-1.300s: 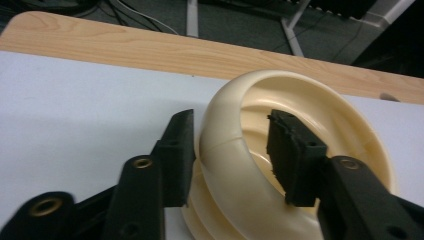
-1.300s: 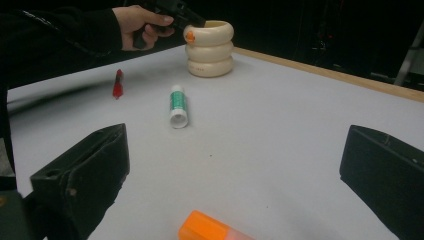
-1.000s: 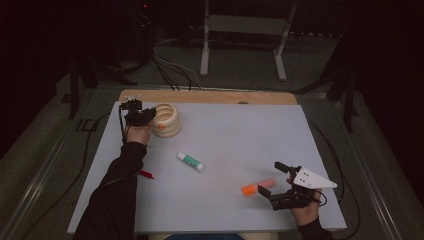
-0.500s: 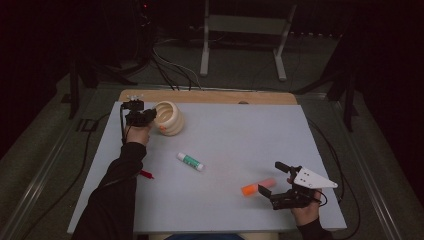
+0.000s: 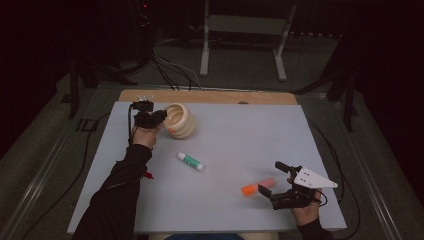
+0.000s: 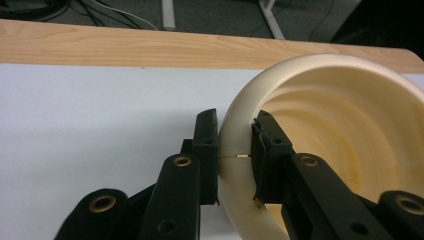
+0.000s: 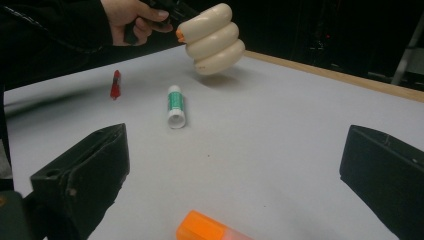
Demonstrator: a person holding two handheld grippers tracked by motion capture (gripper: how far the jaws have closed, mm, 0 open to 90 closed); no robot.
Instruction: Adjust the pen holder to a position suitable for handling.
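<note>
— What looks different on the table (image 5: 225,145) now?

— The cream bowl (image 5: 181,120) has tipped up since a moment ago. It was sitting flat at the far left, and now it leans, lifted off the white top.

— Who holds it?

— My left claw (image 5: 150,118) does. Its jaws have just been closing, and now they pinch the bowl's rim, one inside, one outside.

— And your right claw (image 5: 287,192)?

— It stays wide open, holding nothing, just beside the orange marker (image 5: 257,187). The glue stick (image 5: 190,161) and the little red thing (image 5: 148,175) lie where they were.
</note>
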